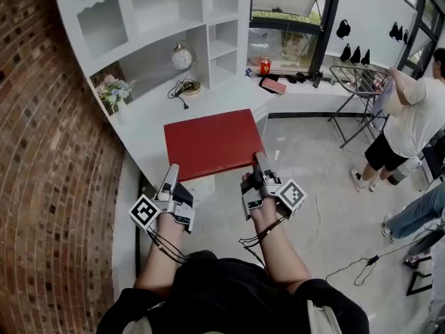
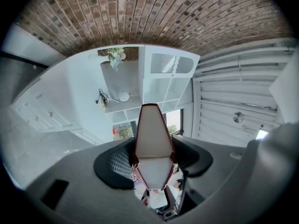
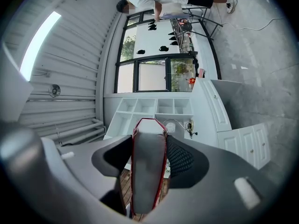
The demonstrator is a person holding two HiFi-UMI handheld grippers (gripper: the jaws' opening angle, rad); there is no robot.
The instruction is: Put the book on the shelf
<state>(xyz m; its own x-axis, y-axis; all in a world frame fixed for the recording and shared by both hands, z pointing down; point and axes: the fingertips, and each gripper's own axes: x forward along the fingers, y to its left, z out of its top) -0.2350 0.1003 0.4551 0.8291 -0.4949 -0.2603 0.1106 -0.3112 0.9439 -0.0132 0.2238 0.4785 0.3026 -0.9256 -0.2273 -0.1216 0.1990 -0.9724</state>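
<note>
You have the red book [image 1: 212, 143] lifted and clamped level by its near edge in your left claw [image 1: 171, 172] and right claw [image 1: 259, 164]; the white shelf [image 1: 206, 19] at eleven o'clock remains unreached.

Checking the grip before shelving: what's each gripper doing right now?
Left gripper: closed on the red book.
Right gripper: closed on the same red book.

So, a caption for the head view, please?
Left hand-held gripper and right hand-held gripper hold a red book before the shelf.
</note>
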